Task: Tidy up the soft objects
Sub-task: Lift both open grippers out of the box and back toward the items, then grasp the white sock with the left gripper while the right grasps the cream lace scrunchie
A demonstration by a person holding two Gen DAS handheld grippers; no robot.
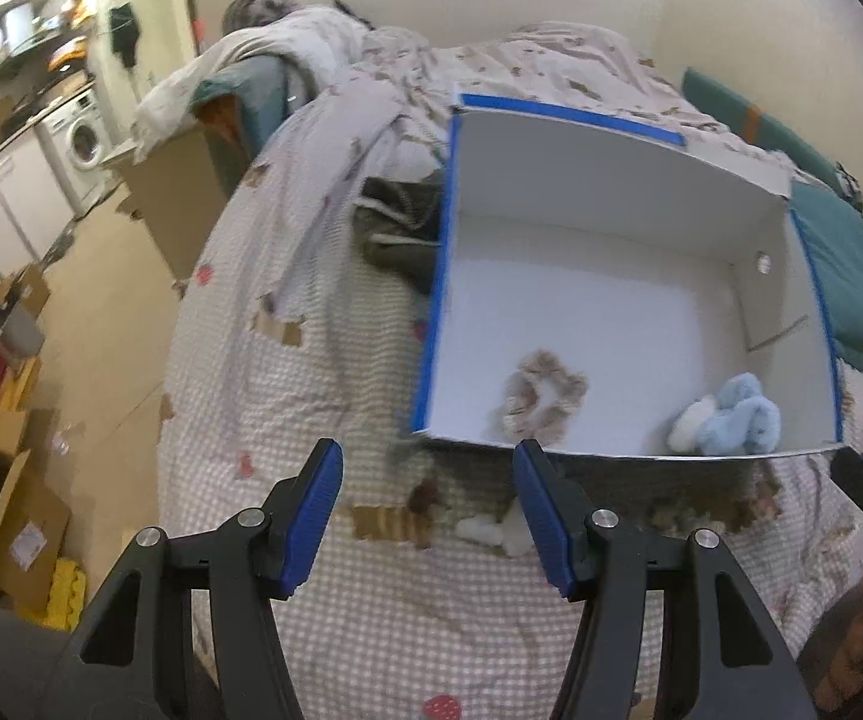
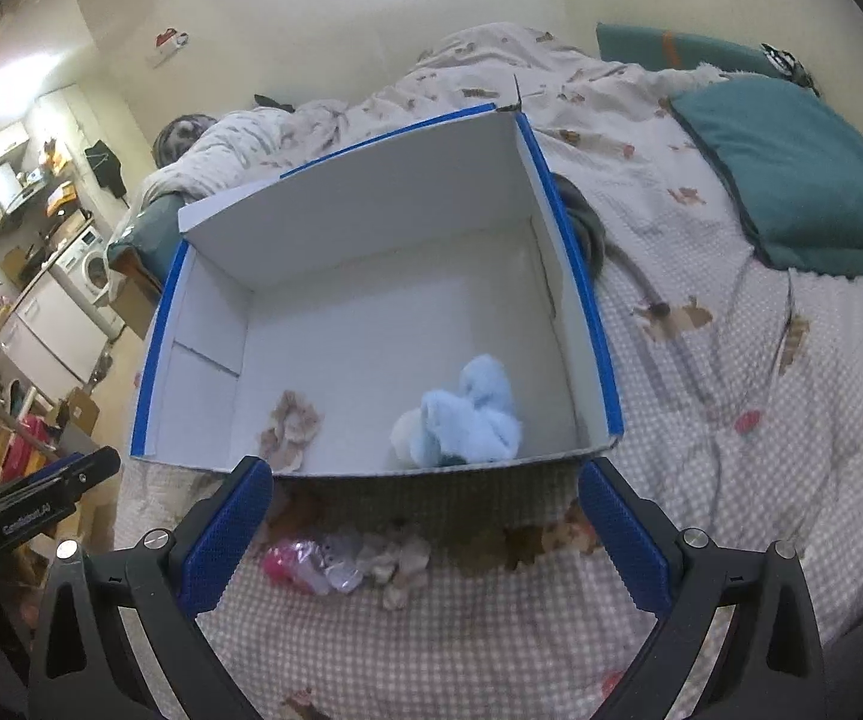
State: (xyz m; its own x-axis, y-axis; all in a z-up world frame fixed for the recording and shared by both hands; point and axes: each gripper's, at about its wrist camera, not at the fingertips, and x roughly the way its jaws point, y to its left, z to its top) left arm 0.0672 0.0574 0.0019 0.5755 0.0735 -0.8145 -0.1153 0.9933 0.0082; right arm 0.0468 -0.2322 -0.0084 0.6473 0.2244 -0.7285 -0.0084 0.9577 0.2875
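A white box with blue edges [image 1: 611, 192] [image 2: 371, 222] lies open on the bed. Inside it are a beige scrunchie [image 1: 542, 393] [image 2: 290, 426] and a light blue fluffy sock bundle [image 1: 731, 417] [image 2: 467, 420]. In front of the box, on the bedspread, lie a pink and clear soft item [image 2: 305, 564] and a pale beige soft item [image 2: 398, 564]; a white piece [image 1: 482, 531] shows in the left wrist view. My left gripper [image 1: 428, 474] is open and empty, just before the box's near wall. My right gripper [image 2: 425, 492] is open and empty above the loose items.
A checked bedspread [image 1: 323, 360] [image 2: 731, 420] covers the bed. A teal pillow [image 2: 791, 168] lies at the right. A dark garment [image 1: 398, 228] lies left of the box. The floor with cardboard and a washing machine [image 1: 86, 141] is off the bed's left edge.
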